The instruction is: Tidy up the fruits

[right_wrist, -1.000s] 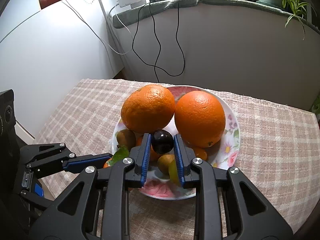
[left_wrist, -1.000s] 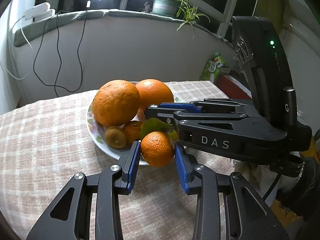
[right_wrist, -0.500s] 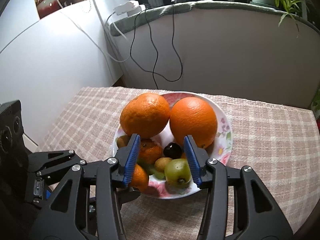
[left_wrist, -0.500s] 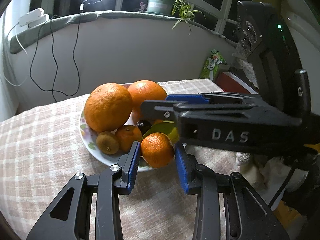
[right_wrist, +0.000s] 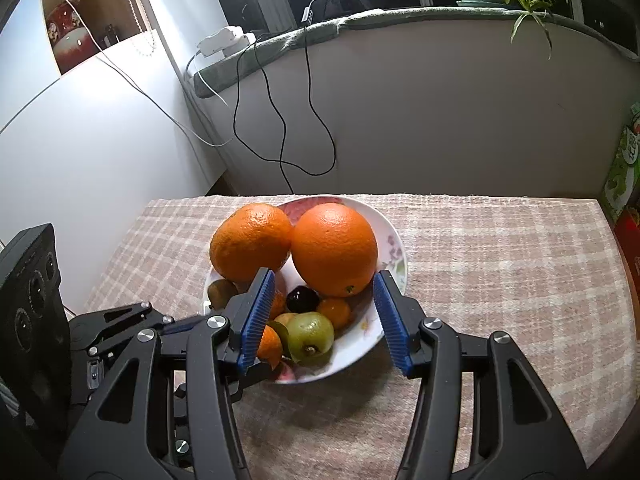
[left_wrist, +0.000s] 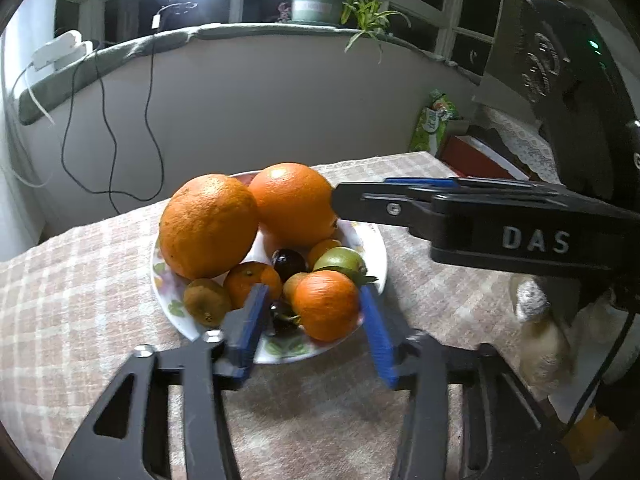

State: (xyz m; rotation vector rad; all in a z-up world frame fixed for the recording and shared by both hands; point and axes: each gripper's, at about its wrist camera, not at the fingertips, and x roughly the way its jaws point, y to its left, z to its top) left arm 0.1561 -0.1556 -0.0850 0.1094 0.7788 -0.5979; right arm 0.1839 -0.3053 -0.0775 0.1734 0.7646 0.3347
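A: How do the tools stand?
B: The left tool [left_wrist: 312,322] is spreading, a small mandarin [left_wrist: 326,304] between its pads but unpinched. The right tool [right_wrist: 322,316] is spreading too, gripping nothing.
A: Count the fruit?
B: On the plate [right_wrist: 394,248], near the bench's [right_wrist: 500,248] far edge: two big oranges [right_wrist: 334,248], one green fruit [right_wrist: 310,338], one dark plum [right_wrist: 302,298].
A: Differences between views?
B: Only the left wrist view shows a second dark fruit [left_wrist: 282,318] beneath the mandarin; only the right shows the left tool's body at the bench's left edge.
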